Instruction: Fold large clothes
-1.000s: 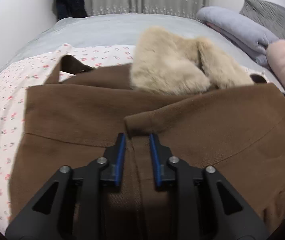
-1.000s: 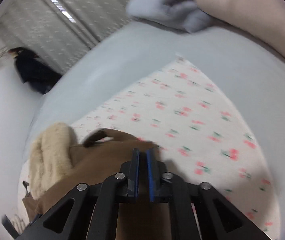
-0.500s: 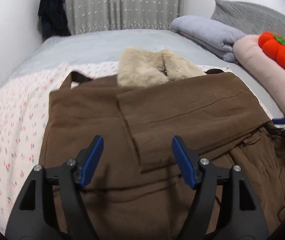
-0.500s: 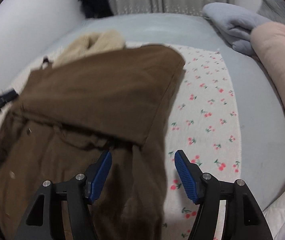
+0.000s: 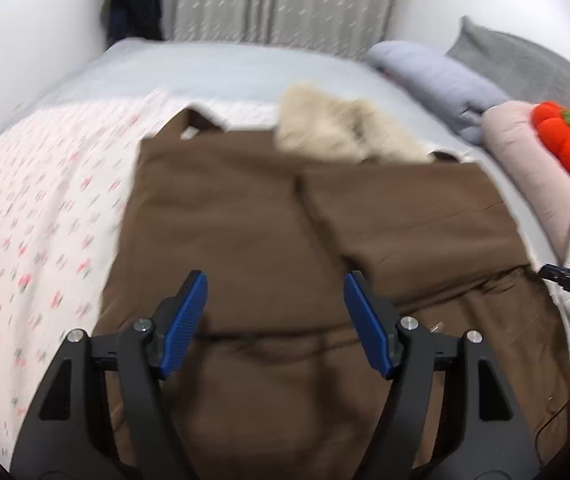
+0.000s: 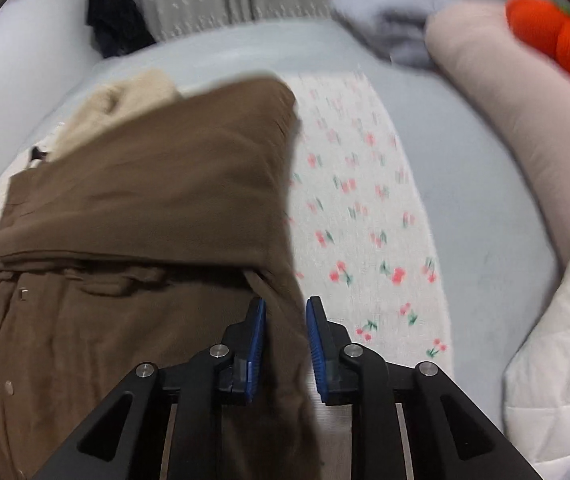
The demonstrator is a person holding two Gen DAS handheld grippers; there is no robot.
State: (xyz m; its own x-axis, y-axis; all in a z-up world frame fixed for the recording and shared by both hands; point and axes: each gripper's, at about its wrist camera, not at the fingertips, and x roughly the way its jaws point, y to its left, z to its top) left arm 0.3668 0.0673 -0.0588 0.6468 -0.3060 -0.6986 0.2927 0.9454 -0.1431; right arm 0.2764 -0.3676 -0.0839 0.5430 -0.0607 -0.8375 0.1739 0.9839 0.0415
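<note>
A large brown coat (image 5: pixel 245 220) with a beige fur collar (image 5: pixel 341 132) lies on the bed, both sleeves folded across its body. My left gripper (image 5: pixel 275 320) is open and empty above the coat's middle. In the right wrist view the coat (image 6: pixel 145 208) fills the left half. My right gripper (image 6: pixel 283 340) is half closed, with the coat's right side edge running between its blue pads (image 6: pixel 317 340). I cannot tell whether the pads press the cloth.
The coat lies on a white sheet with a cherry print (image 6: pixel 361 208) over a grey bedspread (image 5: pixel 225 64). At the right are a grey pillow (image 5: pixel 437 76), a pink bolster (image 6: pixel 525 112) and an orange pumpkin cushion (image 5: pixel 569 148). A white quilt (image 6: pixel 565 340) is near right.
Both grippers let go of the folded sleeves and pulled back. The left opened wide. The right opened, then narrowed around the coat's right edge.
</note>
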